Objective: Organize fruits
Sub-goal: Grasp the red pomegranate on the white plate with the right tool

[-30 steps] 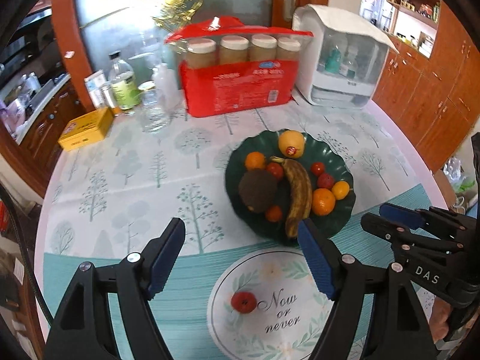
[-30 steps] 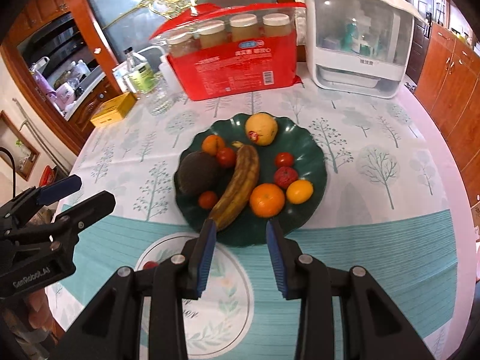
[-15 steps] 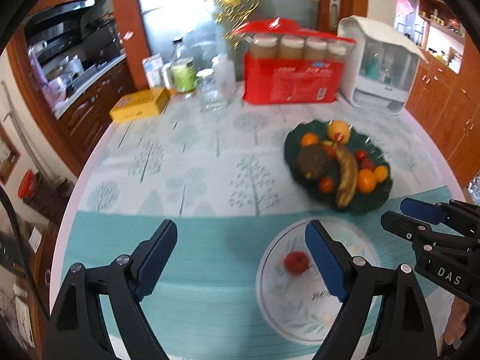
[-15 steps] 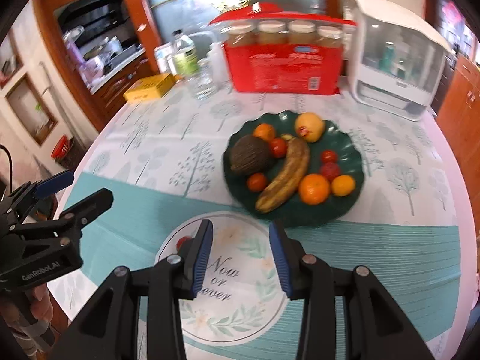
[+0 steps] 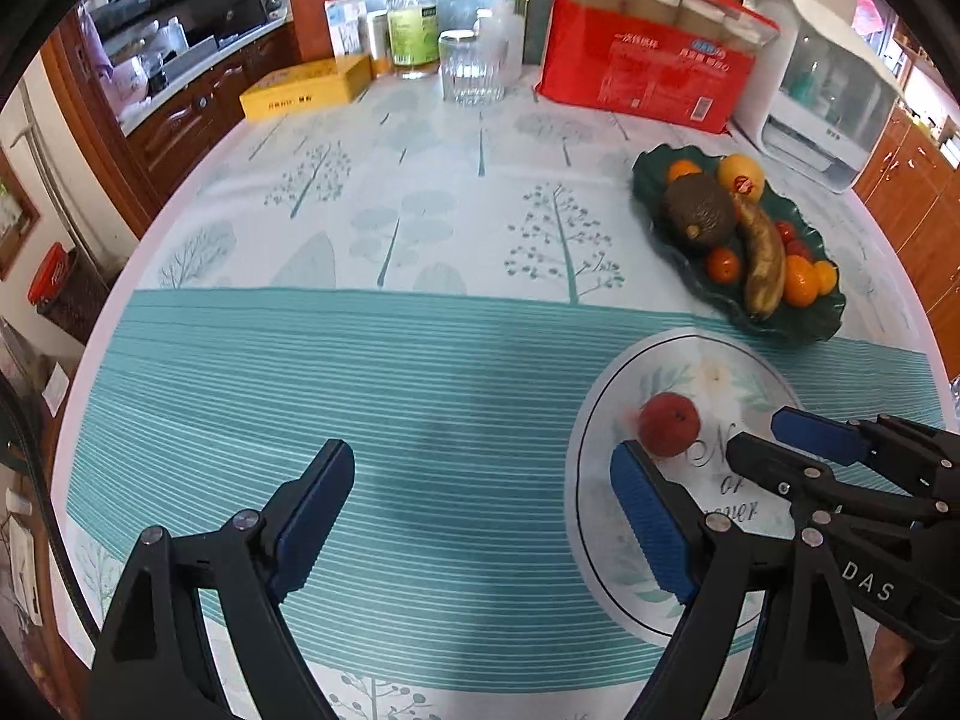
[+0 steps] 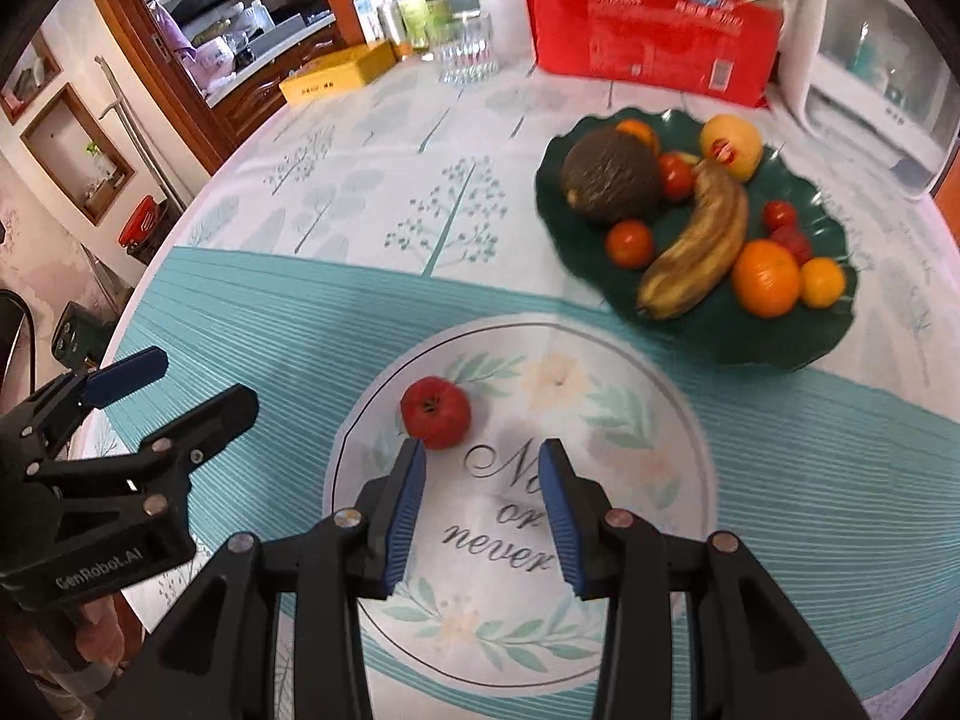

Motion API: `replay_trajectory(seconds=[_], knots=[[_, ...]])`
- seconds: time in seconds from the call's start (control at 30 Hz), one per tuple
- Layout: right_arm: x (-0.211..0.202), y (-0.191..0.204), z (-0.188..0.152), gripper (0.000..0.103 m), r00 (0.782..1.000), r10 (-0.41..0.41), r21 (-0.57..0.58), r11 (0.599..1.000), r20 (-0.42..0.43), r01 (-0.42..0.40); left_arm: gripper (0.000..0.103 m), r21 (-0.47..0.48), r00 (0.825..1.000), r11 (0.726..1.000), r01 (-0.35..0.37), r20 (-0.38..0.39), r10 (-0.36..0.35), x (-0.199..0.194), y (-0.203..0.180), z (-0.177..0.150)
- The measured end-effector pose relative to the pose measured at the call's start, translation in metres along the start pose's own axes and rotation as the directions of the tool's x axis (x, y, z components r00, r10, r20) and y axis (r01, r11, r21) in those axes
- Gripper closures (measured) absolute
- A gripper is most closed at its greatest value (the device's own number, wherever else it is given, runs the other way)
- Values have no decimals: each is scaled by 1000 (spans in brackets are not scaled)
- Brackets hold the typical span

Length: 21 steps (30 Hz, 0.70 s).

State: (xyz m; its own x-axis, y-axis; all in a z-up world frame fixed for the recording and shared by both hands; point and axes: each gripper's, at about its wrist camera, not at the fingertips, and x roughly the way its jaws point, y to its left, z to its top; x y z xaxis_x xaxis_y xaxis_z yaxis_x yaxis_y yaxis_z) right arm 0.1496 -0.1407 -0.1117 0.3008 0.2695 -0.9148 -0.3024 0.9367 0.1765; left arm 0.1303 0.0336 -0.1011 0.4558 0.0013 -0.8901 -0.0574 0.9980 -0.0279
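Observation:
A small red fruit (image 6: 436,412) lies alone on the round white print of the tablecloth; it also shows in the left wrist view (image 5: 668,423). A dark green plate (image 6: 708,330) beyond it holds an avocado (image 6: 609,181), a banana (image 6: 699,246), oranges, a yellow fruit and small red fruits; the plate also shows in the left wrist view (image 5: 786,324). My right gripper (image 6: 482,462) is open and empty, just right of the red fruit, its left fingertip close to it. My left gripper (image 5: 480,468) is open wide and empty over the teal stripes, left of the fruit.
At the table's back stand a red package of jars (image 5: 651,66), a white appliance (image 5: 828,96), a glass (image 5: 471,66), a bottle (image 5: 414,18) and a yellow box (image 5: 306,87). The round table edge curves along the left, with wooden cabinets beyond.
Both grippers have pulled back and swung left from the plate. The red fruit now lies just ahead of the right gripper, which has opened somewhat wider.

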Motion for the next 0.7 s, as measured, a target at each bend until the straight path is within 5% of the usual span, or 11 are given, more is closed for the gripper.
replay_trajectory(seconds=[0.7], knots=[[47, 18, 13, 64, 998, -9, -48, 999, -58, 6, 16, -55, 998, 998, 16, -66, -20, 38, 20, 8]])
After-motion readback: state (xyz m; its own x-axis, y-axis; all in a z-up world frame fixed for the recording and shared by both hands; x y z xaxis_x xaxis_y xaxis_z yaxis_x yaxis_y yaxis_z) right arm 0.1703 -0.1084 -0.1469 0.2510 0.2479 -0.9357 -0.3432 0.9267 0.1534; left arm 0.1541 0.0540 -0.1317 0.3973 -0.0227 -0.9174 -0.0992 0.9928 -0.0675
